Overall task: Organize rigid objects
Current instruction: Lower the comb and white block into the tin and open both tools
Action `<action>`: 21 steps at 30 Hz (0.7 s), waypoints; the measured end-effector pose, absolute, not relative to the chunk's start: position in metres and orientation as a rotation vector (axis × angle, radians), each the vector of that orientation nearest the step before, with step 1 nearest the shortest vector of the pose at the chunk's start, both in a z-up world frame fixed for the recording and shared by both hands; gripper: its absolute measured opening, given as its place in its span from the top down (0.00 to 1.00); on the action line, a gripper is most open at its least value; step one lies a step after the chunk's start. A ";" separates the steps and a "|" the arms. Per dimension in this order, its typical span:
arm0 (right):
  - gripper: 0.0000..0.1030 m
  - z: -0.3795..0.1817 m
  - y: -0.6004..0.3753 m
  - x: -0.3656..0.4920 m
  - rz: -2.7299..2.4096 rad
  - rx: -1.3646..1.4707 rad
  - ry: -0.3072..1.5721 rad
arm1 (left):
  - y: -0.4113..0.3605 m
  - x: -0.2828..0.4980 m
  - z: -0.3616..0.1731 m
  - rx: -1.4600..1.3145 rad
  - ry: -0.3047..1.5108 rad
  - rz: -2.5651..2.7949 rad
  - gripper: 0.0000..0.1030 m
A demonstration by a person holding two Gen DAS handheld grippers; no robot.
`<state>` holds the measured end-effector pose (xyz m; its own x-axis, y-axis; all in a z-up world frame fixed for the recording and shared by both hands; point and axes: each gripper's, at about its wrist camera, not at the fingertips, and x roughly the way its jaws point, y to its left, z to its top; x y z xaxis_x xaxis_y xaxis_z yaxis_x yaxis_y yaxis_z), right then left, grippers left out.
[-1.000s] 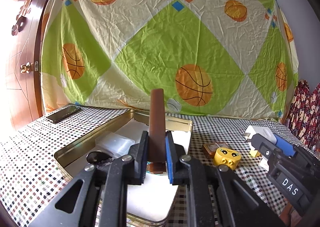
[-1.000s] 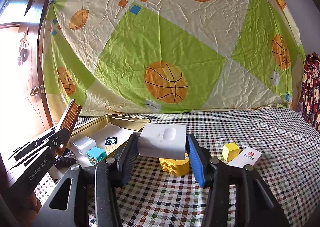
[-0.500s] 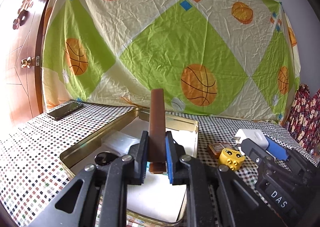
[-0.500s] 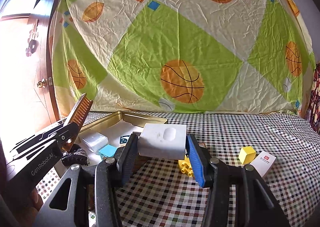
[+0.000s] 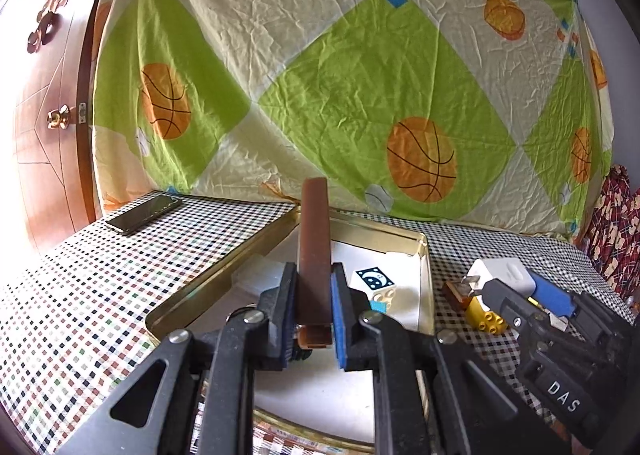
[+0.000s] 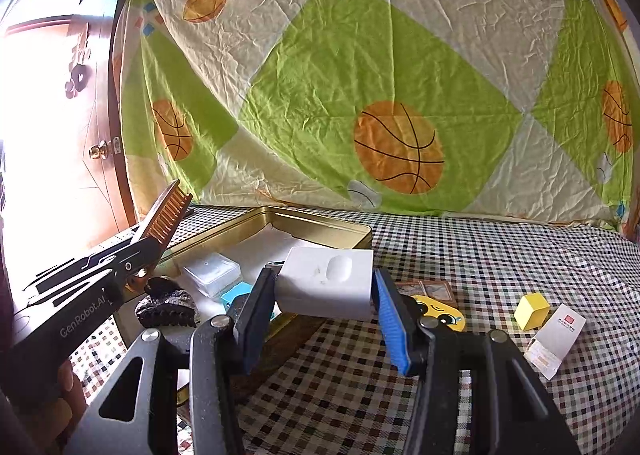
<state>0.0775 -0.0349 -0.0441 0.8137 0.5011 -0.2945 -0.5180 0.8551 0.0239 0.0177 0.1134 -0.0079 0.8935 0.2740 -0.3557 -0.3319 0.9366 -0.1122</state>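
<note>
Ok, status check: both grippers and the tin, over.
Left gripper shut on brown comb, above gold tin. Right gripper shut on white charger, near tin's edge. Tin already holds a clear box and blocks; landing space tight.

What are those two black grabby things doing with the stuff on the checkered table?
A person is tidying things into the gold metal tin. The left tongs pinch a brown wooden comb above the tin. The right tongs hold a white plastic charger block near the tin's edge.
</note>
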 end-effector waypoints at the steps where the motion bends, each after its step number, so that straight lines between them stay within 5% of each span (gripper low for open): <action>1: 0.50 -0.044 -0.033 0.079 0.548 -0.057 0.304 | 0.115 0.018 -0.008 -0.169 0.347 0.316 0.86; 21: 0.49 -0.041 0.034 0.125 0.652 -0.128 0.455 | 0.156 0.064 -0.019 -0.154 0.566 0.290 0.86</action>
<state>0.1251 0.0335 -0.0407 0.7006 0.5566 -0.4465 -0.6115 0.7908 0.0263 0.0639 0.1561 -0.0191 0.8051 0.2277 -0.5477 -0.3118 0.9480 -0.0641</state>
